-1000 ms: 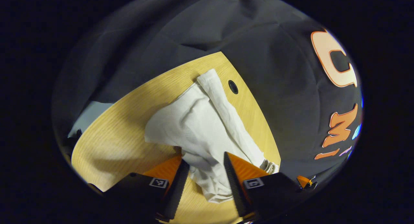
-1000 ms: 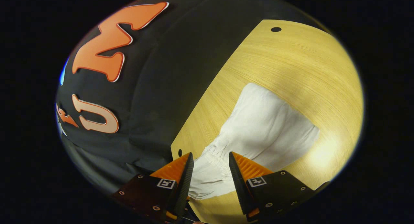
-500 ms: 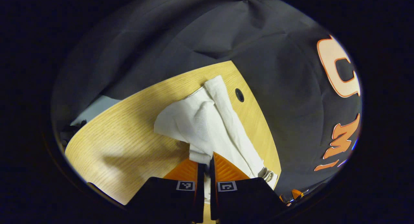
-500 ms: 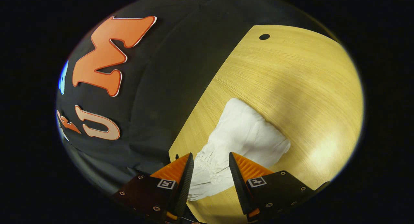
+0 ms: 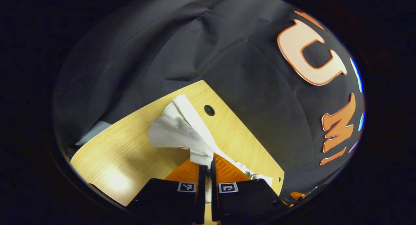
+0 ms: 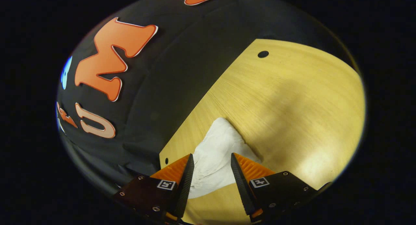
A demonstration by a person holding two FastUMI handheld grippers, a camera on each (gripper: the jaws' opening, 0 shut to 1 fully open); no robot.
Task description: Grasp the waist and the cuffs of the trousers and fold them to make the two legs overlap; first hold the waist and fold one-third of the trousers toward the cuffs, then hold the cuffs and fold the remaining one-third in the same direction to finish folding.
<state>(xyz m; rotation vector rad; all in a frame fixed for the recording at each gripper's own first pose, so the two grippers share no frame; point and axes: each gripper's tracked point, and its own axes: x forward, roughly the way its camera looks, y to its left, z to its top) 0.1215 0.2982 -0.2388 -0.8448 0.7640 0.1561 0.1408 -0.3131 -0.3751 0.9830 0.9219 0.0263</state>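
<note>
At frame bottom, the trousers [image 5: 182, 134] are clamped by the left gripper [image 5: 206, 166]. The right gripper [image 6: 210, 169] is spread around cloth on the desk [image 6: 292, 98], ungripped. Leg-overlapping seems underway; closing is likely needed next.

A light wooden table [image 5: 130, 143] with a fine straight grain stands against the booth's black cloth wall [image 5: 182, 43], which hangs in soft folds behind it. A small round dark hole [image 5: 209, 110] is cut through the tabletop near its far edge, close to a corner. In the right gripper view the same tabletop [image 6: 292, 98] shows a round hole [image 6: 263, 54] near its far corner and a much smaller hole [image 6: 166, 160] by the near corner at the wall-side edge. A pale grey patch [image 5: 92, 135] lies beyond the table's left edge.
</note>
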